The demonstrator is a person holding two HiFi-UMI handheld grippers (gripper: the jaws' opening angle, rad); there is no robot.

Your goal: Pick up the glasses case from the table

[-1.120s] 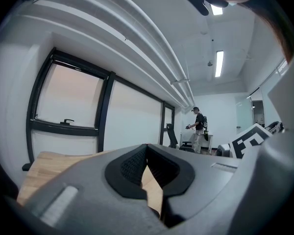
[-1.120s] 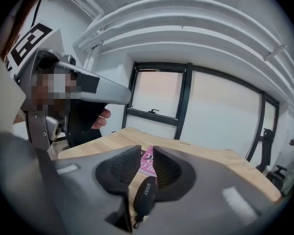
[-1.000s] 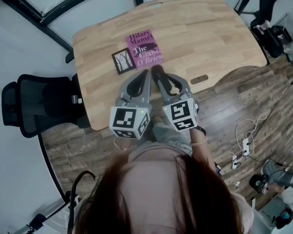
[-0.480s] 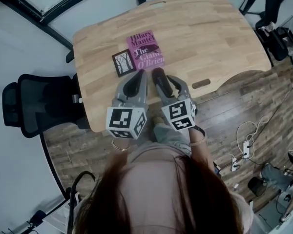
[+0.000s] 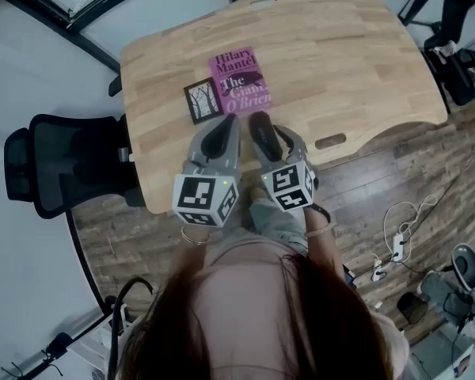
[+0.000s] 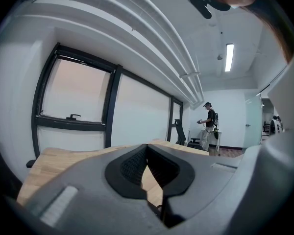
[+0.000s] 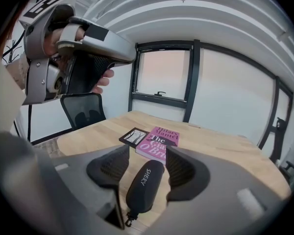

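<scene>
Right gripper (image 7: 147,150): jaws just opened further, now spread. Case (image 7: 144,185) lying between them on table (image 7: 220,153), clear of both pads, just short of book (image 7: 159,140). Left gripper (image 6: 146,146): jaws pressed together, empty, also just short of book.

— What is worn?
— A pale pink top (image 5: 245,261) under long reddish-brown hair (image 5: 261,323). There is a thin bangle (image 5: 195,236) at each wrist, and a dark band (image 5: 323,210) on the right one too.
— And the tools?
— The left gripper (image 5: 222,123) and right gripper (image 5: 261,125) are grey shells with black ribbed pads (image 7: 110,168) inside the jaws. Each carries a cube (image 5: 206,199) of black-and-white square markers. The left one has a small green light at its 1 o'clock corner.
</scene>
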